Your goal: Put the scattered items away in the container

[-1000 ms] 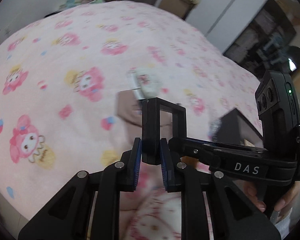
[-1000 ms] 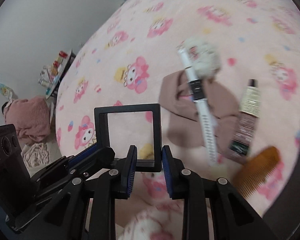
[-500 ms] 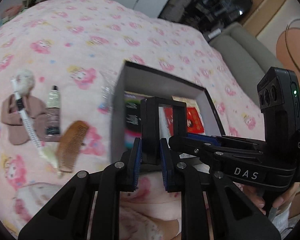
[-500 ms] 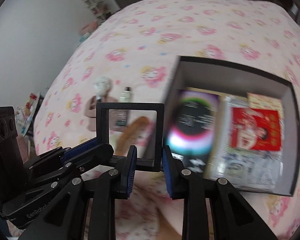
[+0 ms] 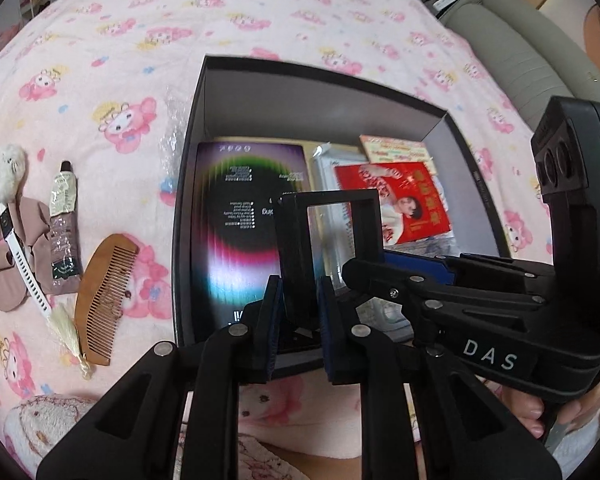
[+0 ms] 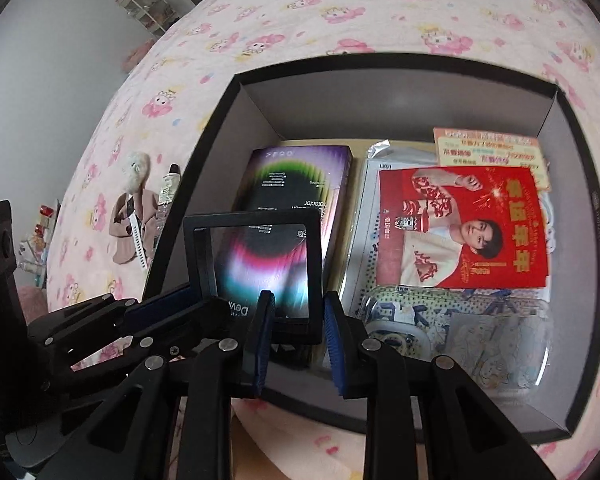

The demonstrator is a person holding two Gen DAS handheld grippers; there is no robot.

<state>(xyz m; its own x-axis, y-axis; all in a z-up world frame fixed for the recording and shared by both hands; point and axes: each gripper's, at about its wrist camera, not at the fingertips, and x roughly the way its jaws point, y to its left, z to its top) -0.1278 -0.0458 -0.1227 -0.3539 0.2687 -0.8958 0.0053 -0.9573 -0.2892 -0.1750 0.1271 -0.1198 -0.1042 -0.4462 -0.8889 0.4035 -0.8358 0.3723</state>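
Black display frame (image 6: 256,268), pinched between my left gripper (image 5: 298,320) and right gripper (image 6: 296,334), had travelled from the bed's clutter to over the box (image 6: 400,108), ready for lowering in.

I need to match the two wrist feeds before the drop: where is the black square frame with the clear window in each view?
Left wrist: the black square frame with the clear window sits at lower centre, edge-on, over the open dark box.
Right wrist: the frame sits left of centre, facing the camera.
Shared landmark: the red printed card lying in the box, right of the frame in both.
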